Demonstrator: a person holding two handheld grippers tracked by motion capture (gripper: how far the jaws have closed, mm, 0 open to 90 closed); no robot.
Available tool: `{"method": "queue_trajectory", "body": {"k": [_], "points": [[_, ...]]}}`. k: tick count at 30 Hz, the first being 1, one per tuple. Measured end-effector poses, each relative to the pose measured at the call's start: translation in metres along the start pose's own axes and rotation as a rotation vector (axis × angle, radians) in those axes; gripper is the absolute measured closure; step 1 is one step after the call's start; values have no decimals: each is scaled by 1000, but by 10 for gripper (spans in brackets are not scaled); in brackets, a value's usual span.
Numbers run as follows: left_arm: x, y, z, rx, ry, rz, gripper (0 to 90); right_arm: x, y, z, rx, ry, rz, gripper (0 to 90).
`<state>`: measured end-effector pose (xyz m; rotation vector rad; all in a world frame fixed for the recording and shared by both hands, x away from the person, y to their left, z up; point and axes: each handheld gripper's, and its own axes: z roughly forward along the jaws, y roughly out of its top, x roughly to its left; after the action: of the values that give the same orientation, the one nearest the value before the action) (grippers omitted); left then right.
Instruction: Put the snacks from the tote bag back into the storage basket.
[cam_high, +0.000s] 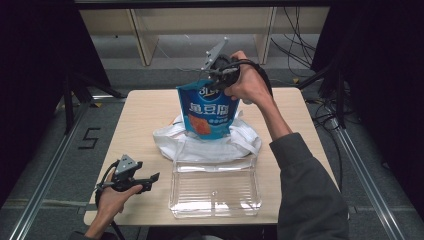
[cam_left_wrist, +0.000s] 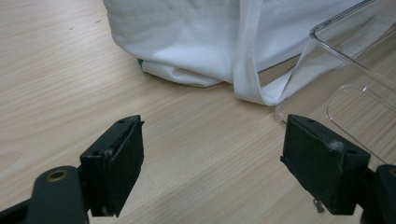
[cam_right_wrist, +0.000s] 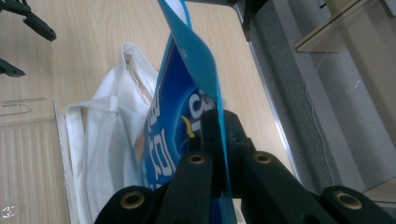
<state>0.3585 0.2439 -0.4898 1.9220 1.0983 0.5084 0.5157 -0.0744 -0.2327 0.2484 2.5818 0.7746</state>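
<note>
Now, a blue snack pouch (cam_high: 206, 111) is clamped at its top edge by the right gripper (cam_high: 218, 80).
It is held above a white cloth bag (cam_high: 210, 142) on the worktop (cam_high: 140, 115); the left gripper (cam_high: 150, 181) is kept wide open near a clear tray (cam_high: 215, 192).

blue snack bag (cam_high: 207, 111): white Chinese characters "鱼豆腐" | floor mark (cam_high: 89, 138): "5"
</note>
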Motion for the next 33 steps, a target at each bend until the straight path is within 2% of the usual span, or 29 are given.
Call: {"method": "queue_trajectory", "body": {"k": [1, 2, 3, 4, 6, 7, 11, 12, 14, 17, 18, 21, 22, 23, 24, 27, 28, 29, 32, 33], "points": [[0, 0, 0, 0, 2, 2, 201, -1, 4, -7, -7, -7, -29, 900], [0, 1, 0, 1, 2, 3, 201, 0, 5, -12, 3, -11, -9, 900], [1, 1, 0, -1, 2, 13, 201, 0, 5, -12, 3, -11, -9, 900], [1, 0, 0, -1, 4, 6, 201, 0, 8, -17, -3, -16, -35, 900], [2, 0, 0, 5, 0, 12, 200, 2, 10, -25, -1, -15, -29, 900], [2, 0, 0, 3, 3, 12, 200, 5, 11, -33, -2, -21, -36, 900], [2, -1, 1, 11, 7, 11, 201, 11, 10, -42, 2, -21, -26, 900], [2, 0, 1, 9, 3, 11, 200, 17, 9, -49, 7, -24, -30, 900], [2, 0, 1, 10, 4, 13, 200, 21, 9, -54, 5, -10, -51, 900], [2, -1, 1, 11, 0, 8, 201, 27, 7, -59, 6, -15, -49, 900], [2, 0, 1, 7, -1, 2, 201, 32, 6, -65, 7, -4, -45, 900], [2, -1, 1, 6, -1, 2, 201, 37, 4, -69, 5, 1, -34, 900], [2, -1, 1, 6, 0, -1, 201, 38, 4, -70, -2, 9, -49, 900], [2, -1, 1, 9, 3, 5, 200, 42, 3, -73, 5, 15, -28, 900], [2, 0, 1, 4, 4, 2, 201, 43, 3, -74, -4, 14, -58, 900], [2, -1, 0, 4, 5, 0, 201, 53, 1, -78, -11, 34, -63, 900], [2, -1, 1, 7, 1, -1, 201, 55, 0, -79, -6, 32, -52, 900], [3, 0, 1, 6, 6, 8, 201, 57, 0, -80, -6, 36, -61, 900], [2, -1, 2, 7, 8, -4, 201, 59, 0, -82, -10, 39, -71, 900], [4, -1, 1, 21, 13, 15, 201, 61, 0, -82, -11, 39, -75, 900]]}}
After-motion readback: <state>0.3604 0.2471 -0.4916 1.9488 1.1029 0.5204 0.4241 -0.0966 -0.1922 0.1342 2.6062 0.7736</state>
